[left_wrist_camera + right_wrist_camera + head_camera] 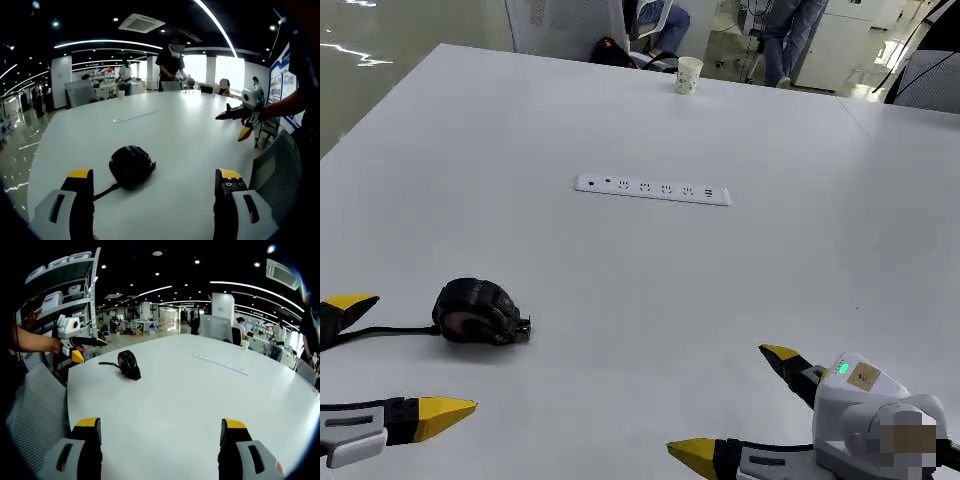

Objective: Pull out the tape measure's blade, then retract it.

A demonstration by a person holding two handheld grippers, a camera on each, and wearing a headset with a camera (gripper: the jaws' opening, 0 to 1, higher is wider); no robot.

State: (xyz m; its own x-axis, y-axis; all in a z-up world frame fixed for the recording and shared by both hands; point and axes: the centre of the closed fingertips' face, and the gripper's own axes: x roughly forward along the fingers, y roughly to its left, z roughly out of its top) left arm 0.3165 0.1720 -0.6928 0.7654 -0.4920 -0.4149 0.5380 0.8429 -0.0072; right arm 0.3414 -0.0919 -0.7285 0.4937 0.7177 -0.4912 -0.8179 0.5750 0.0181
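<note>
Head view: tape (475,312) beside left tongs (418,353).

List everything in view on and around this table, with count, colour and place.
Table: one, white, across the head view.
Tape measure: one, black, on the table at front left, black strap trailing left.
Power strip: one, white, flat at the table's middle.
Paper cup: one, white, upright at the far edge.
People: at least two, beyond the far edge.
Left hand-held gripper: one, yellow-tipped, open, beside the tape measure, apart from it.
Right hand-held gripper: one, yellow-tipped, open, front right.
</note>
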